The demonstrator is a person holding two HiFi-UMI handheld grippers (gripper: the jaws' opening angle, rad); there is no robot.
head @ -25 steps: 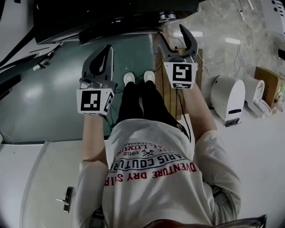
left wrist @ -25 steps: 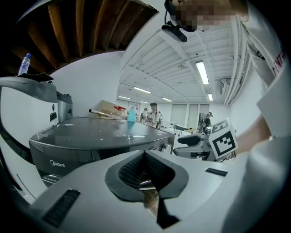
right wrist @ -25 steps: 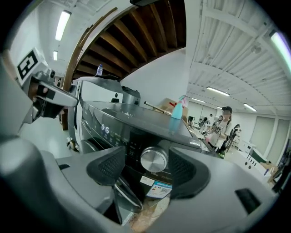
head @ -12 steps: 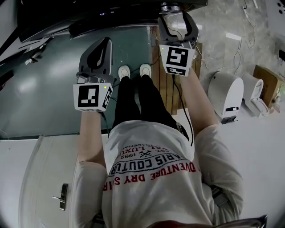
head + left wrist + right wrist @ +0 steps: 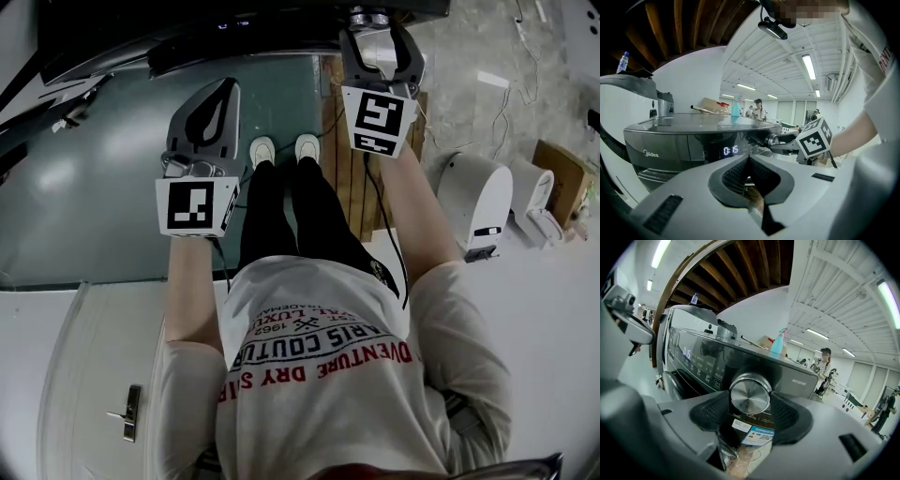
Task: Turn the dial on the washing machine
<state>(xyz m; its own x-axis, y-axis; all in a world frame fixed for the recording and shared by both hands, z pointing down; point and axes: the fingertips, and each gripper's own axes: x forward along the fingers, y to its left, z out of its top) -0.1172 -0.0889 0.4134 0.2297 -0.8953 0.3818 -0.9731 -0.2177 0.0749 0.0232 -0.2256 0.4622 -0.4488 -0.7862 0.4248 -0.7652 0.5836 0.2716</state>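
Right gripper (image 5: 750,403) jaws clamped on the dial (image 5: 750,393): one black pad presses each side of the silver knob, which sits at the right end of the washing machine (image 5: 701,359) control panel. Left gripper (image 5: 749,161) jaws pressed together with nothing between them. It is held off to the left of the panel, well apart from the dial, touching nothing.

Just below the dial there are printed stickers (image 5: 757,433) on the dark front. Nothing blocks the knob. Lit display (image 5: 731,150) on the panel reads 0:15. Midea logo (image 5: 650,153) at the panel's left end.

On the machine's top: blue spray bottle (image 5: 776,344), cardboard box (image 5: 710,105) beside it. A small water bottle (image 5: 694,298) shows higher up and further back.

Head view: the person's white shoes (image 5: 281,150) on a glossy grey-green floor (image 5: 94,187), with wooden planks (image 5: 342,159) just right of them under the right arm. A black cable (image 5: 386,234) runs along that arm. White appliances (image 5: 480,211) and a brown carton (image 5: 562,173) stand at right on a pale speckled floor.

Room: white ribbed ceiling with strip lights (image 5: 890,296), dark wooden beams (image 5: 740,263) overhead, other people (image 5: 825,364) far back.
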